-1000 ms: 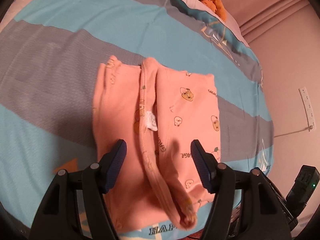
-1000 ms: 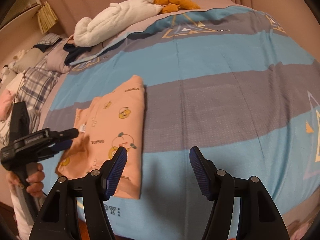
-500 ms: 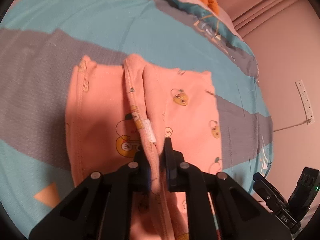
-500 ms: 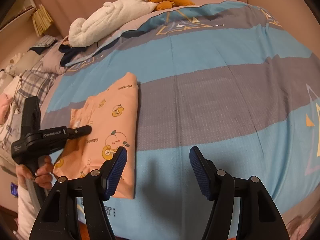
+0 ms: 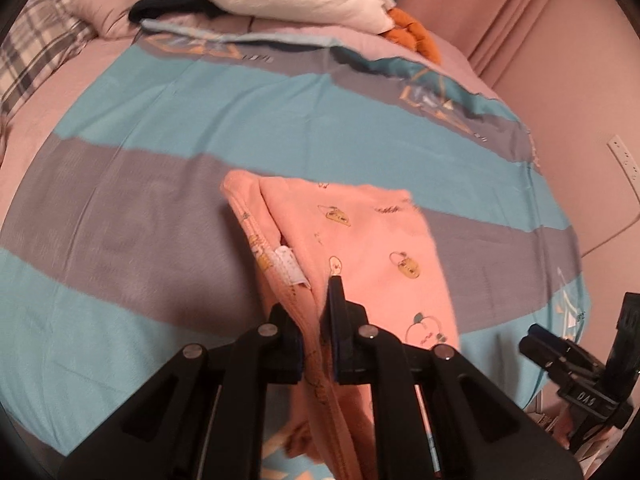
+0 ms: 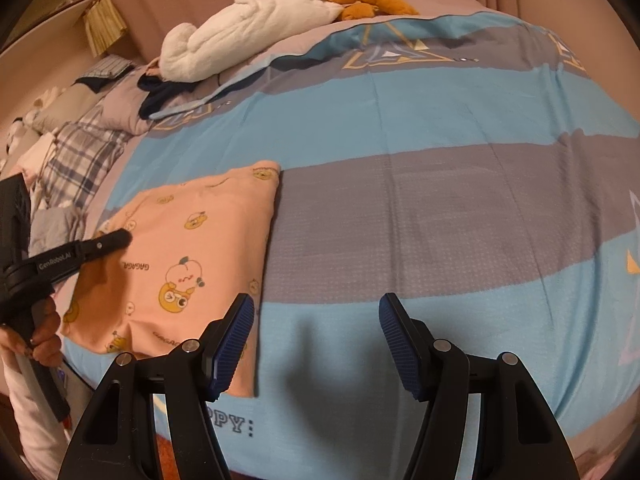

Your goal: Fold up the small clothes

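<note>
Left wrist view puts the pink garment [image 5: 360, 248] right in front of you: a small peach-pink piece printed with yellow cartoon figures, lying on the bed [image 5: 160, 128] across the grey and blue stripes of the cover. Your left gripper [image 5: 320, 320] has its jaws closed nearly together on a raised ridge of the garment's fabric, just below the white label [image 5: 289, 264] sewn at the seam. The pinched ridge stands up off the cover, while the rest of the garment lies flat to the right of it.

From the right wrist view, the garment [image 6: 192, 248] sits flat near the bed's [image 6: 440, 160] front edge, with your left gripper [image 6: 116, 240] reaching onto its left side. Your right gripper [image 6: 316, 340] hangs with its jaws wide apart and nothing between them; they frame bare blue cover just to the right of the garment, with the left blue pad [image 6: 230, 344] overlapping the garment's near corner in the picture; whether it touches the cloth, you cannot tell.

Beyond the garment, at the far end of the bed, lie a white plush toy [image 6: 248, 28] with an orange part and a plaid cloth [image 6: 76, 152] to the far left.
</note>
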A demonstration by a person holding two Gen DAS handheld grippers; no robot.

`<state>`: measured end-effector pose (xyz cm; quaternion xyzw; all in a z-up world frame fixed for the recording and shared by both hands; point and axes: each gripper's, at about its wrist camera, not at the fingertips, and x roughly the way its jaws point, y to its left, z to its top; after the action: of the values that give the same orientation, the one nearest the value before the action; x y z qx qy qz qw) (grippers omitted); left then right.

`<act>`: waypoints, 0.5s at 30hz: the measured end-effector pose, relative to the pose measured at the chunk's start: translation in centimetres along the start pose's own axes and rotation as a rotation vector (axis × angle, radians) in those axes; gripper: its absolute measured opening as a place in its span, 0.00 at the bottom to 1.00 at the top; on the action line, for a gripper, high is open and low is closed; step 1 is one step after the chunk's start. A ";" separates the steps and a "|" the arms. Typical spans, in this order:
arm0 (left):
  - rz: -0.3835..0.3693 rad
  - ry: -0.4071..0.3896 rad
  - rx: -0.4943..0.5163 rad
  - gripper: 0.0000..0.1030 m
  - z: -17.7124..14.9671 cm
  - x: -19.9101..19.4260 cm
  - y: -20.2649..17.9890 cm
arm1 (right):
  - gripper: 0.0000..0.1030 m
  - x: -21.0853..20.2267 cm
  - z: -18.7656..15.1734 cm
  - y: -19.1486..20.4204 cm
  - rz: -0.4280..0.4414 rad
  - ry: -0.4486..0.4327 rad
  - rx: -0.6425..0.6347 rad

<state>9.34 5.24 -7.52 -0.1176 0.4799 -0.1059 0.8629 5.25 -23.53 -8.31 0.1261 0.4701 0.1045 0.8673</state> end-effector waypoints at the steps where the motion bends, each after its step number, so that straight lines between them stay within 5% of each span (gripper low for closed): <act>1: 0.005 0.009 -0.008 0.10 -0.2 0.2 0.4 | 0.63 0.1 0.0 0.1 0.001 0.004 -0.005; 8: 0.030 0.062 -0.104 0.17 -2.1 2.7 2.8 | 0.63 1.1 -0.2 0.9 0.011 0.040 -0.024; 15: -0.009 0.044 -0.180 0.60 -2.0 -0.1 3.9 | 0.63 1.7 0.2 1.5 0.015 0.057 -0.038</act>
<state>7.89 8.80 -9.65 -0.1947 0.5057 -0.0689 0.8376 6.24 -21.58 -9.09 0.1104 0.4914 0.1235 0.8550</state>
